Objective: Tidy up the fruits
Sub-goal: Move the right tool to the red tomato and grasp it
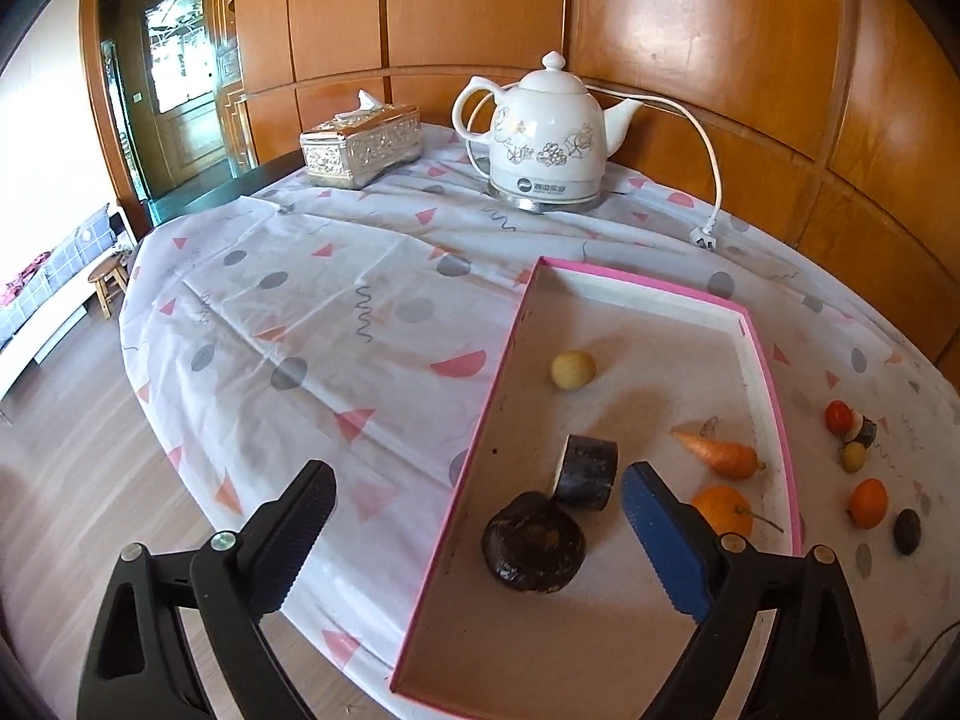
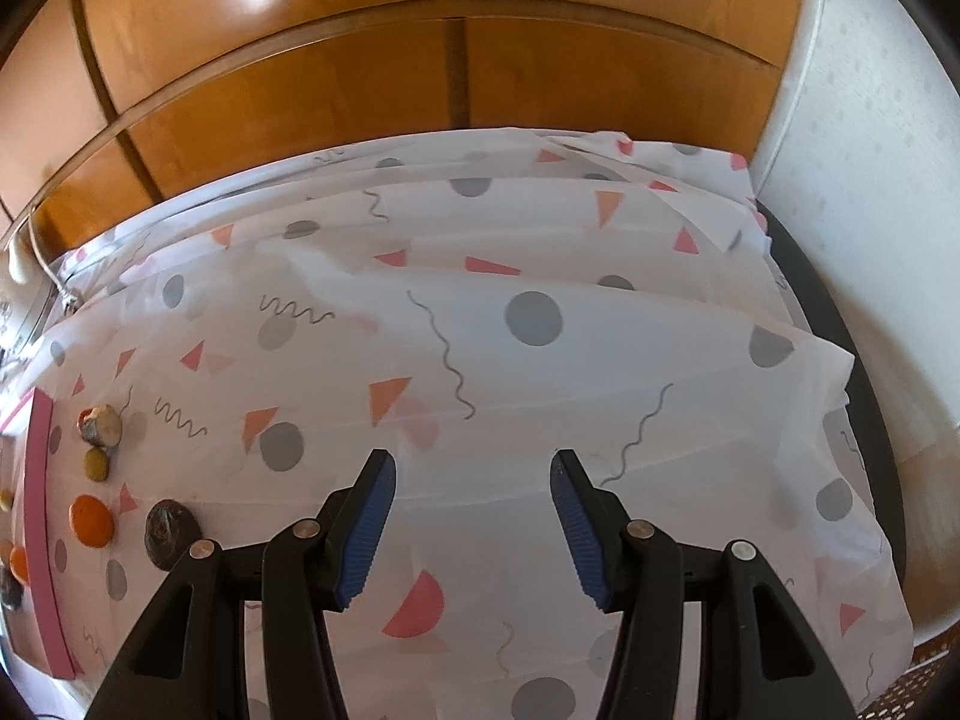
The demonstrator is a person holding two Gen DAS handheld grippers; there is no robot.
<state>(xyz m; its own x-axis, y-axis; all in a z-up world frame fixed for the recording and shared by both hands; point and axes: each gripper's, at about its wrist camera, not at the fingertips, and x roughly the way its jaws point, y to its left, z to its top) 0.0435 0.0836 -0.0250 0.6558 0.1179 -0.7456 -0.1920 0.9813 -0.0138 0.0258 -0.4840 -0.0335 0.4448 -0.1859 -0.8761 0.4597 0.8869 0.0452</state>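
Observation:
A pink-rimmed tray [image 1: 651,285] lies on the patterned tablecloth. In it are a pale yellow round fruit [image 1: 573,369], a dark cut piece [image 1: 585,471], a dark round fruit [image 1: 534,543], a carrot [image 1: 720,450] and an orange [image 1: 720,507]. My left gripper [image 1: 477,474] is open wide above the tray's near left part, with nothing held. Right of the tray lie a red tomato [image 1: 839,417], a small yellow fruit [image 1: 853,456], another orange [image 1: 868,502] and a dark fruit [image 1: 906,531]. My right gripper [image 2: 474,462] is open over bare cloth. That orange [image 2: 90,519] and dark fruit [image 2: 171,531] lie to its left.
A white electric kettle [image 1: 549,132] with its cord and plug [image 1: 703,237] stands at the back, with a silver tissue box [image 1: 360,144] to its left. Wooden wall panels run behind the table. The table's left edge drops to a wooden floor [image 1: 72,468].

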